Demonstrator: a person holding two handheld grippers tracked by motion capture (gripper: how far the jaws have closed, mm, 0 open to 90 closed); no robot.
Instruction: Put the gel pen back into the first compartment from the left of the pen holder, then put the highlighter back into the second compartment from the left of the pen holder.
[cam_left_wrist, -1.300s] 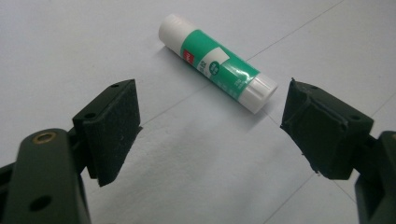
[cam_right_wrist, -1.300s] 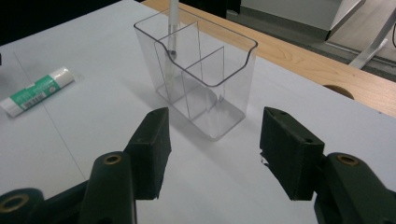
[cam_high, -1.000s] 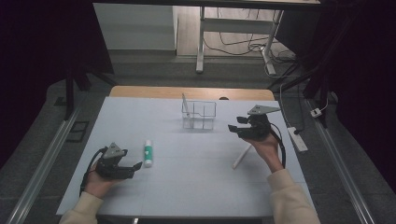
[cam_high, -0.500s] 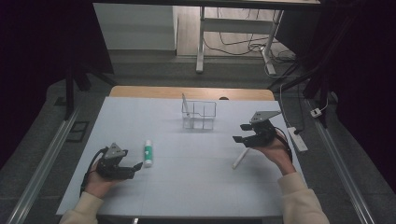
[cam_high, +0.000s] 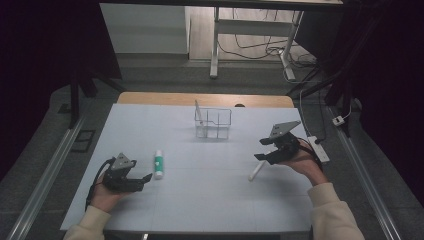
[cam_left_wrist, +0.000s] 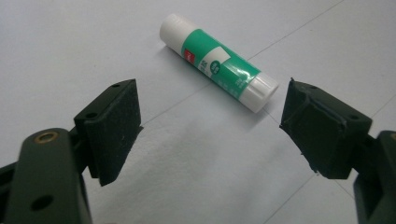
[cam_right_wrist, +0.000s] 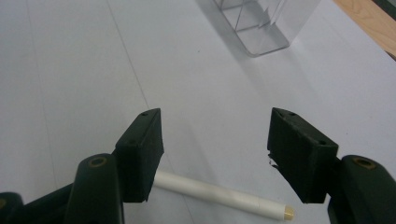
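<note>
A green and white glue stick (cam_high: 158, 164) lies on the white table (cam_high: 210, 200), just ahead of my left gripper (cam_high: 143, 179). In the left gripper view the glue stick (cam_left_wrist: 218, 68) lies slantwise beyond the open left gripper (cam_left_wrist: 210, 121), touching neither jaw. My right gripper (cam_high: 262, 151) hovers over one end of a white stick (cam_high: 257, 171). Its jaws have just been opening. In the right gripper view the white stick (cam_right_wrist: 219, 193) lies beneath the open right gripper (cam_right_wrist: 215, 140), and no pad presses on it.
A clear plastic organizer box (cam_high: 213, 123) stands at the middle back with a thin white item (cam_high: 198, 112) leaning in it; it also appears as the clear box (cam_right_wrist: 254, 23). A white power strip (cam_high: 318, 149) lies off the right edge. A wooden strip (cam_high: 205, 99) borders the far side.
My right gripper has drifted a little to the right and toward the person, over the white stick. The left gripper and the glue stick have stayed put.
</note>
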